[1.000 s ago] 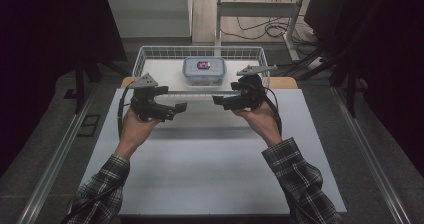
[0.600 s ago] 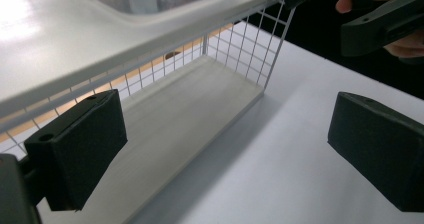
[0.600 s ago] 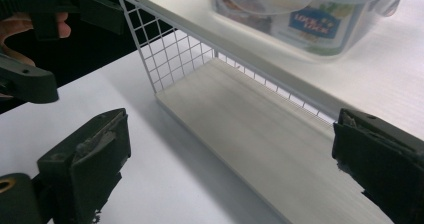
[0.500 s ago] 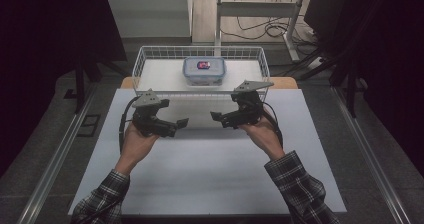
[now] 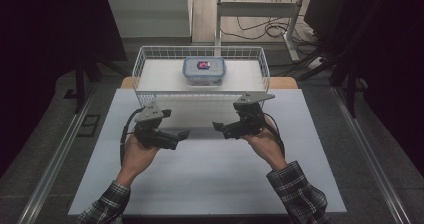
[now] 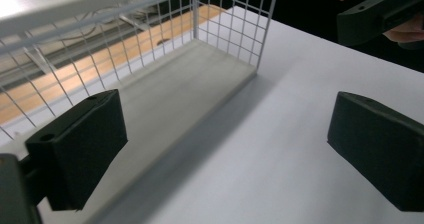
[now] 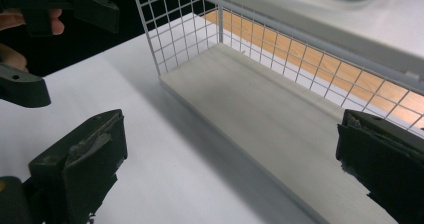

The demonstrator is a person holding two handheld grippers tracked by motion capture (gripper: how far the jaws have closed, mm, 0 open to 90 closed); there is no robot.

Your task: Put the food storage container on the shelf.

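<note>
**Both grippers hover empty before the wire basket, lidded container not yet reached.**

At centre frame in the high view, the left gripper [image 5: 184,134] and right gripper [image 5: 216,126] face each other just above the white desk [image 5: 210,184], tips near but apart. Each gripper view shows its black jaws spread wide with nothing between them; the right gripper's jaws have just been opening. The clear container [image 5: 204,70] with its blue-rimmed lid sits in the upper middle of the frame, inside the white wire basket [image 5: 150,66], toward its far side and well apart from both grippers. This reads as an approach stage: the next move would call for lifting over the basket's near wall and reaching in from above to close on the container.
</note>
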